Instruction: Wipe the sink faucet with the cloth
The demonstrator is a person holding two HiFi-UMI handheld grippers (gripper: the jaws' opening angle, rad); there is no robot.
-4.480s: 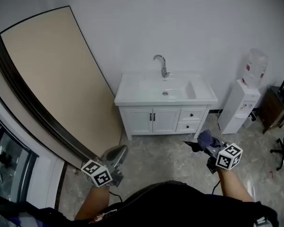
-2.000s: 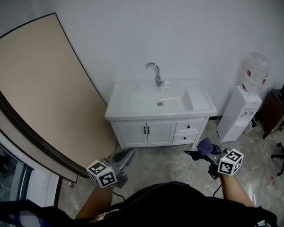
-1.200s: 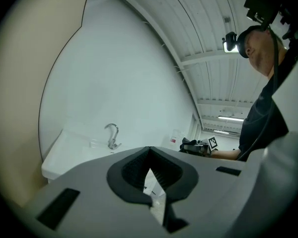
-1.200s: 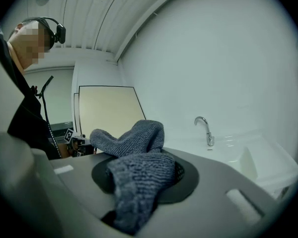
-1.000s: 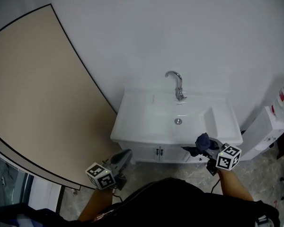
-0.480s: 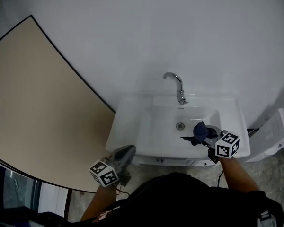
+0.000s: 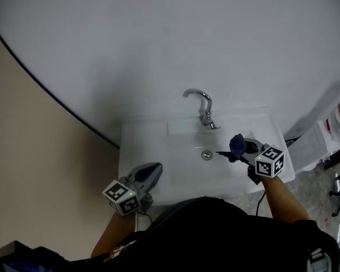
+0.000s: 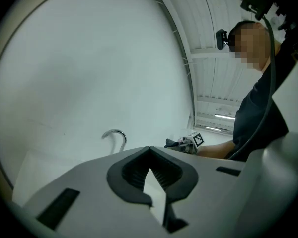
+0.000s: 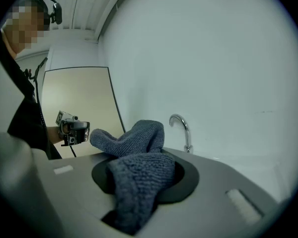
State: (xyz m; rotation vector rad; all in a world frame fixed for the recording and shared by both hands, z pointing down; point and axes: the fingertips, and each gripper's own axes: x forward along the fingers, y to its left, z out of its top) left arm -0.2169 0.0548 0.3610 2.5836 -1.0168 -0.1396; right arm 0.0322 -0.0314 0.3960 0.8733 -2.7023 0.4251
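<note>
**A:** What does the cloth look like?

**B:** The cloth (image 9: 139, 175) is dark blue-grey, with a soft, nubbly knitted pile. The right gripper (image 7: 227, 153) has its jaws clamped on it. 1 fold is stuffed down between the fingers, and a rounded lobe bulges up past the fingertips and flops to their left.

**A:** And the faucet?

**B:** The faucet (image 7: 200, 105) is a slim tube of polished chrome, bent into a gooseneck on a short upright base. It stands ahead of the right fingertips, near them but clear of the cloth.

**A:** What is under the fingers?

**B:** A glossy white sink (image 7: 150, 143), rectangular with rounded corners and a shallow basin. Its small round metal drain (image 7: 207, 155) lies just off the right fingertips.

**A:** What about the other gripper?

**B:** The left gripper (image 7: 153, 172) has its 2 jaws closed together with nothing between them. Its body is smooth grey plastic, and the pads are black and ribbed. Its fingertips hang over the sink's front left edge, and the faucet is well ahead of them. A plain matte white wall (image 7: 175, 33) rises behind.
</note>
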